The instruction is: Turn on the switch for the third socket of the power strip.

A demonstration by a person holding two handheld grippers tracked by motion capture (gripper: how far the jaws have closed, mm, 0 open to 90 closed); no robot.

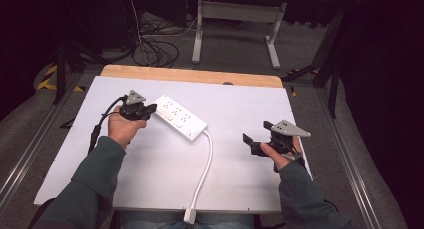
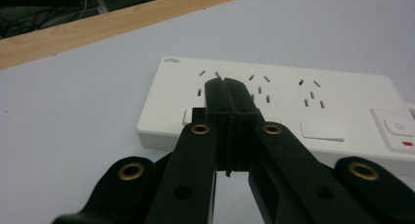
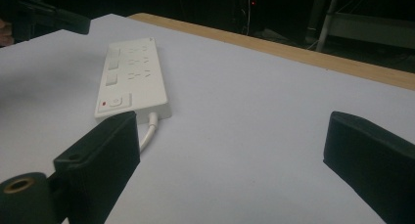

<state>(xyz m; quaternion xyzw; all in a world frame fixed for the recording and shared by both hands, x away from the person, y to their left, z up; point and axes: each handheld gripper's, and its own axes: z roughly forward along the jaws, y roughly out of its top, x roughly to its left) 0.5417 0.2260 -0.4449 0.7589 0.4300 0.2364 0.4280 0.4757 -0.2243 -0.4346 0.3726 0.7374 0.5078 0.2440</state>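
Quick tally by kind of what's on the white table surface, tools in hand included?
Power strips: 1, white power strip, with its cord running toward the near edge.
Tools: 2, left tool shut, right tool open.
Total: 3.

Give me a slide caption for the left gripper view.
Left gripper, jaws closed, poised at the end of a white power strip on the white table.
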